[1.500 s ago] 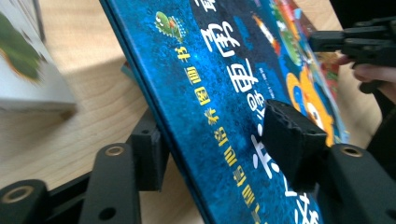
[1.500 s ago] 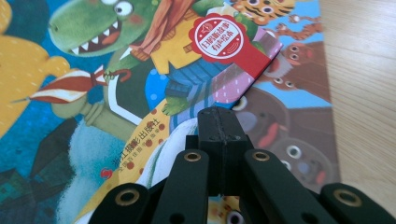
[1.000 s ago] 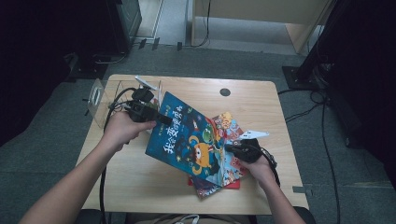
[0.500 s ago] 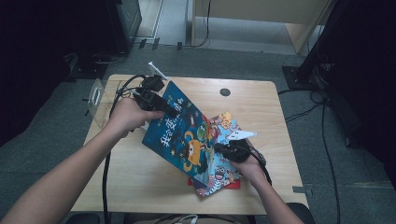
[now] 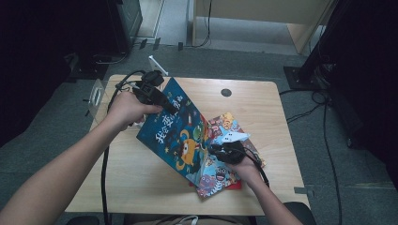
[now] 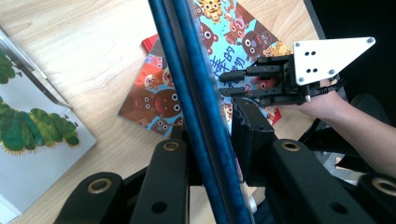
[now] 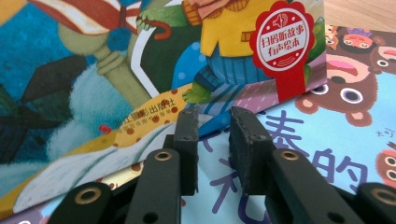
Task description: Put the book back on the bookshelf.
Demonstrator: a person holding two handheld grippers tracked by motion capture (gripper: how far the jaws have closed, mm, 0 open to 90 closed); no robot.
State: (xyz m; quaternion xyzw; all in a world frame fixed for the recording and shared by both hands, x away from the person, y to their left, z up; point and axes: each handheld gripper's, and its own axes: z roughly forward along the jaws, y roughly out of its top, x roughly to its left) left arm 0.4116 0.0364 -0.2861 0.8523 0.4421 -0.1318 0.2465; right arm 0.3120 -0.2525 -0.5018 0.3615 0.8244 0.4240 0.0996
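**Blue picture book tilted up over the stack**

Blue picture book [image 5: 180,131] is raised at its far corner, where I have my left gripper [image 5: 159,97] clamped on its edge; in the left gripper view the book's blue edge [image 6: 196,102] runs straight up between the jaws, which have just been closing on it. Its near end rests on the bear-cover book [image 5: 225,129] that tops the stack on the wooden table [image 5: 263,98]. My right gripper [image 5: 220,149] sits at the lower right edge of the blue book. Its jaws have just been opening and stand slightly apart with nothing pinched, the cover lying just ahead of the tips [image 7: 212,122]. A caterpillar book [image 6: 32,121] lies off to the side.
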